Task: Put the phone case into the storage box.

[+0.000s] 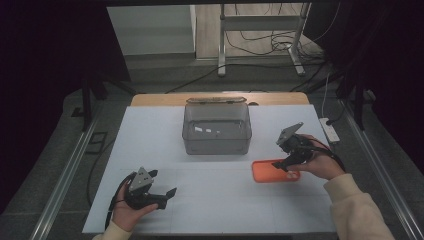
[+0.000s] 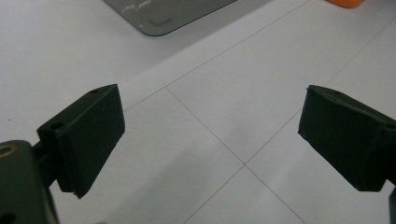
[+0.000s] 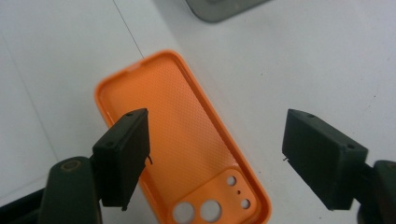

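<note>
An orange phone case (image 1: 272, 171) lies hollow side up on the white table at the right, its camera holes toward me in the right gripper view (image 3: 187, 149). My right gripper (image 1: 285, 163) hovers just over its right end, open (image 3: 217, 156), one jaw above the case and the other off its side. Near the front left my left gripper (image 1: 162, 186) is held open above bare table (image 2: 212, 137), nothing between its jaws. A clear grey box (image 1: 216, 128) stands at the table's middle back.
The white tabletop (image 1: 150, 140) has thin seam lines. A power strip (image 1: 330, 131) lies at the right edge. Beyond the table are a metal stand (image 1: 222, 45), floor cables and dark curtains on both sides. The grey box's corner (image 2: 159, 18) shows ahead of the left gripper.
</note>
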Tool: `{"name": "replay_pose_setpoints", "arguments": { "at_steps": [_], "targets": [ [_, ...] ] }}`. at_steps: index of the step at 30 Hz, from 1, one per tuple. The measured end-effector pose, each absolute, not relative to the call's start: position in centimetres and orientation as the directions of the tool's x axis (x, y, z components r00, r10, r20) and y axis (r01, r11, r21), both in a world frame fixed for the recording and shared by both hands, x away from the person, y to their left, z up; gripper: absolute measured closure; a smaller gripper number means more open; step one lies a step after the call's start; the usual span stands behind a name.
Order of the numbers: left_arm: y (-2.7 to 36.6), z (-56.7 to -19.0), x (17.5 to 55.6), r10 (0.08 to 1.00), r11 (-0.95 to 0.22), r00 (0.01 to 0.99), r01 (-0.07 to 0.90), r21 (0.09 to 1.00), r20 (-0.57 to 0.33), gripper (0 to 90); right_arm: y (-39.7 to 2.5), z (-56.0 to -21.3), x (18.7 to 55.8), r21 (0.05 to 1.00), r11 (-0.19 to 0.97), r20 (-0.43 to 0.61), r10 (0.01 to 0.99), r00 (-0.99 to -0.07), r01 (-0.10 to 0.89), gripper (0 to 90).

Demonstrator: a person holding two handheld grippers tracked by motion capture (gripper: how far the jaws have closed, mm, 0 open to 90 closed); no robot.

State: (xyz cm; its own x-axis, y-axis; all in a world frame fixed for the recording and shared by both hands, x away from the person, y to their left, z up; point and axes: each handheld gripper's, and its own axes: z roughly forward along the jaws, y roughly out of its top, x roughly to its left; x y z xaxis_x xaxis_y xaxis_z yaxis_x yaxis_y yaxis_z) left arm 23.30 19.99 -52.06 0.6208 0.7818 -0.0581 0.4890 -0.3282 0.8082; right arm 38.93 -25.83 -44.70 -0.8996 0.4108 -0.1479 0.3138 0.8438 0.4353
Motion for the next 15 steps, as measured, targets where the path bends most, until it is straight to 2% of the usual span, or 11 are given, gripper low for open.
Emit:
{"name": "replay_pose_setpoints", "arguments": {
  "at_steps": [15],
  "targets": [
    [19.9,-52.1,23.3,0.780,-0.333,0.623,0.491,0.805,-0.058,7.1,-26.0,-46.8,41.6,0.358,0.880,-0.112,0.372,-0.921,0.312,35.0]
  ]
}}
